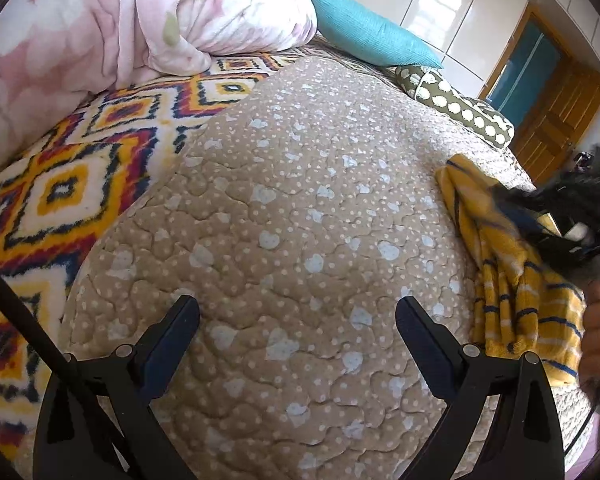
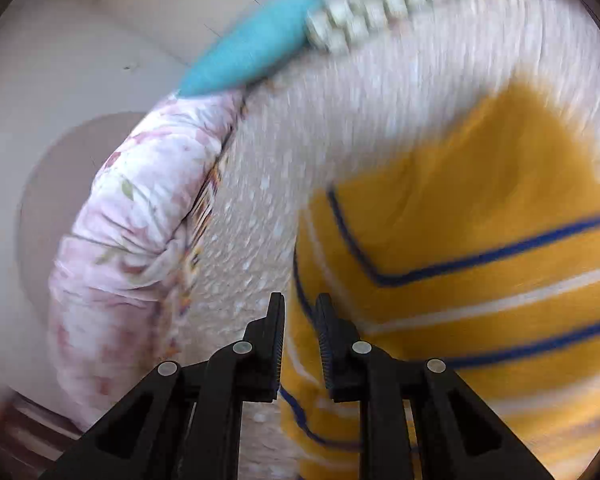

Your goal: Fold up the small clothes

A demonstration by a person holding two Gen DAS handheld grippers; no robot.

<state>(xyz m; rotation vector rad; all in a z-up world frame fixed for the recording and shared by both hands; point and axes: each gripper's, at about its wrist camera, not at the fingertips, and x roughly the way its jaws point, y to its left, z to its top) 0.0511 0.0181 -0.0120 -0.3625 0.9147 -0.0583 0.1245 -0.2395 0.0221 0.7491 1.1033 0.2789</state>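
Right wrist: hand-held gripper (image 2: 299, 308) pinches yellow garment (image 2: 480, 240).

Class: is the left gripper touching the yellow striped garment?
Apart. The left wrist view shows the left gripper open over bare quilt, the yellow striped garment lying off beside it.

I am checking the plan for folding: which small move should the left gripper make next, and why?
Probably move the open left gripper toward the yellow striped garment. It hovers over bare quilt, while the right gripper already pinches one garment edge, bunched and unspread.
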